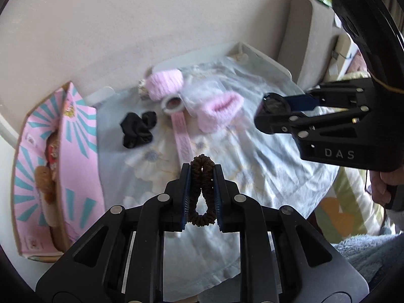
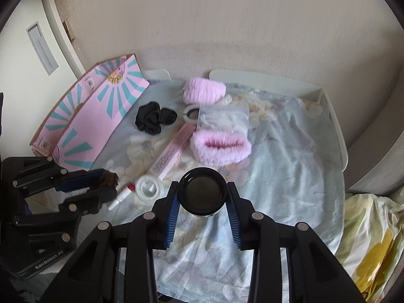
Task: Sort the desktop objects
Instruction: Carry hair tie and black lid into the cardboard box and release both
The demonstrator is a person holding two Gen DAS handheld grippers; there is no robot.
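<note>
Home bedroom, floral sheet (image 2: 290, 136) over small white table (image 2: 335, 126), fluffy blanket (image 1: 366, 255), plain wall (image 2: 227, 25)

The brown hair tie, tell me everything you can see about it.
The brown hair tie is a thin, crinkled fabric-covered elastic loop. The left gripper is shut on it, its blue pads squeezing the loop flat into a narrow teardrop, top poking above the fingertips. It hangs clear above the floral cloth, touching nothing else.

Brown hair tie (image 1: 202, 192); black scrunchie (image 1: 138, 129); pink fluffy cuffs (image 2: 220, 146); pink box (image 2: 101, 111), teal rays; pale-blue floral cloth (image 2: 290, 151).
</note>
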